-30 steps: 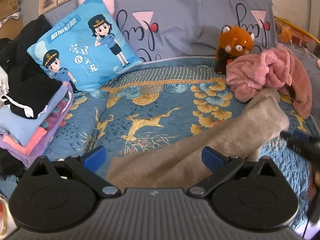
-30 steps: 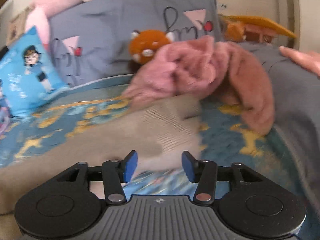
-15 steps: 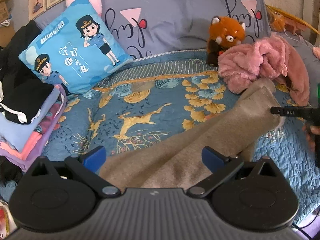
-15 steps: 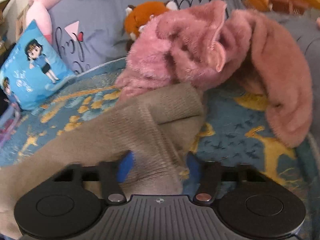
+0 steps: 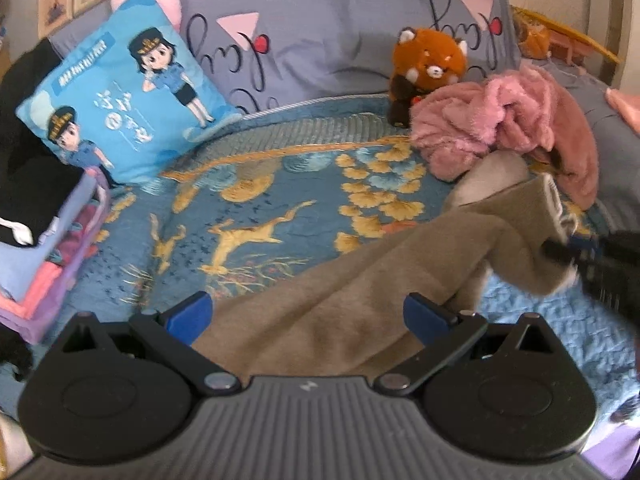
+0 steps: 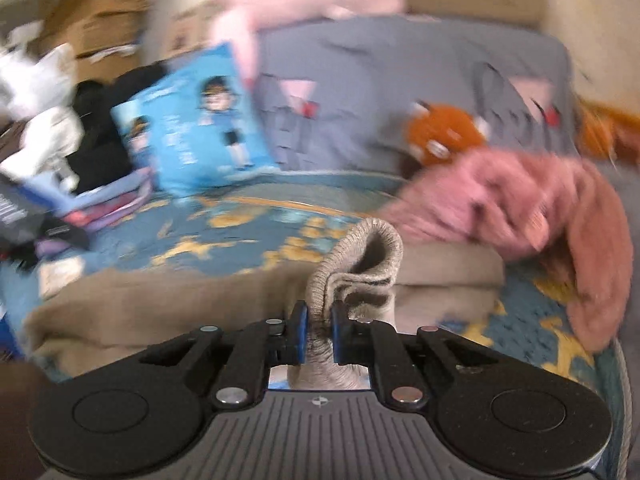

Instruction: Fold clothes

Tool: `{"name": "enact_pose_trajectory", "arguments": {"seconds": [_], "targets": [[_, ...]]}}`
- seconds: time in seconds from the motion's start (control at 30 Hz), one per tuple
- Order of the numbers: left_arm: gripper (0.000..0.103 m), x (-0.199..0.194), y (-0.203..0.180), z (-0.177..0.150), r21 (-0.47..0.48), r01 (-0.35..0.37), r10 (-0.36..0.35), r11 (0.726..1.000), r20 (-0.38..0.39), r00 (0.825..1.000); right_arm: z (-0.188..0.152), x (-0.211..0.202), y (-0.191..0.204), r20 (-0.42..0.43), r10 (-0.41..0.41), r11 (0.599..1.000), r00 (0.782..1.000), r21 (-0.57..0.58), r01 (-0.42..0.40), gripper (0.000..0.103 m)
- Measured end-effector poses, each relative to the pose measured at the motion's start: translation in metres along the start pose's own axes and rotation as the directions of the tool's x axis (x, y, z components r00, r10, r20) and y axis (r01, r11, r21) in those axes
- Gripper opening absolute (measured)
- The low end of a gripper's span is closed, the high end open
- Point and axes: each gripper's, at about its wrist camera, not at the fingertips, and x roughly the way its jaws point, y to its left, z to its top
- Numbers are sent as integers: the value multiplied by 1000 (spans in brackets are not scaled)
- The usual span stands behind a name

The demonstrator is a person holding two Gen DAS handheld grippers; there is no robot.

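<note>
A long beige knit garment [image 5: 360, 292] lies across the blue patterned bedspread [image 5: 248, 216]. My left gripper [image 5: 308, 314] stands open over its near end, and the cloth spreads between the blue pads without being pinched. My right gripper [image 6: 318, 330] is closing, its pads pressed on the ribbed cuff of the beige garment [image 6: 360, 272], which bunches up above the jaws. From the left wrist view that right gripper [image 5: 568, 252] shows as a dark blurred shape at the garment's far end, lifting it off the bed.
A pink fluffy garment [image 5: 504, 128] is heaped at the back right beside a red panda plush [image 5: 430, 66]. A blue cartoon pillow [image 5: 124, 92] leans on the grey bedding. A stack of folded clothes [image 5: 44, 248] sits at the left edge.
My right gripper closed from open onto the beige cuff, then rose and swung left with it, blurring its view. The left gripper stayed open over the near end.
</note>
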Motion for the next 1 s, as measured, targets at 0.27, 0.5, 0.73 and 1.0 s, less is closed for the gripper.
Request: {"name": "enact_pose_trajectory", "arguments": {"seconds": [0.27, 0.5, 0.73, 1.0], "targets": [[103, 2, -21, 3, -45, 146, -147, 988, -30, 989, -2, -29, 68, 47, 57, 979, 997, -197, -47, 12], [103, 9, -30, 5, -51, 133, -135, 990, -46, 990, -3, -36, 88, 48, 83, 963, 995, -259, -68, 12], [103, 14, -39, 3, 11, 71, -71, 997, -23, 997, -3, -43, 94, 51, 97, 955, 994, -287, -78, 12], [103, 8, -36, 2, 4, 77, -77, 997, 9, 997, -5, -47, 103, 71, 85, 942, 994, -332, -57, 12]]}}
